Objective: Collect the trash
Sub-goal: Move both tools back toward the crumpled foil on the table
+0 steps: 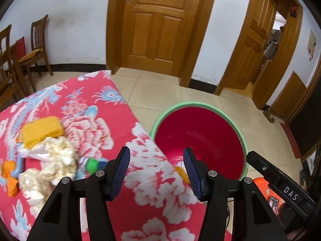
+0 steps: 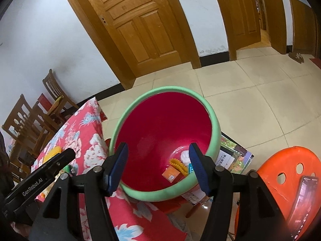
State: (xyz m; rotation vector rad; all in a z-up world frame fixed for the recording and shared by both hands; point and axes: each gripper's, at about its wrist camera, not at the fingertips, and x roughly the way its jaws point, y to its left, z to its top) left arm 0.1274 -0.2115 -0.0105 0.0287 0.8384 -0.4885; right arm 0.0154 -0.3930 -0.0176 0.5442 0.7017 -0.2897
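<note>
A red bucket (image 2: 215,124) with a green rim stands on the floor beside a table under a red floral cloth (image 1: 96,124). At its bottom lie a yellow ridged piece (image 2: 178,165), an orange packet (image 2: 172,174) and something white (image 2: 184,156). My right gripper (image 2: 158,147) hangs open over the bucket's mouth, with nothing between its fingers. My left gripper (image 1: 156,152) is open and empty over the table's edge, next to the bucket (image 1: 180,105). On the cloth to its left lies a pile: a yellow ridged block (image 1: 40,130), crumpled pale paper (image 1: 58,156), an orange scrap (image 1: 10,178) and a green bit (image 1: 91,163).
An orange plastic stool (image 2: 284,160) with a phone (image 2: 303,206) on it stands right of the bucket. Printed boxes or books (image 2: 234,156) lie under and behind the bucket. Wooden chairs (image 1: 38,44) stand by the wall at the left. Beyond the tiled floor are wooden doors (image 1: 160,24).
</note>
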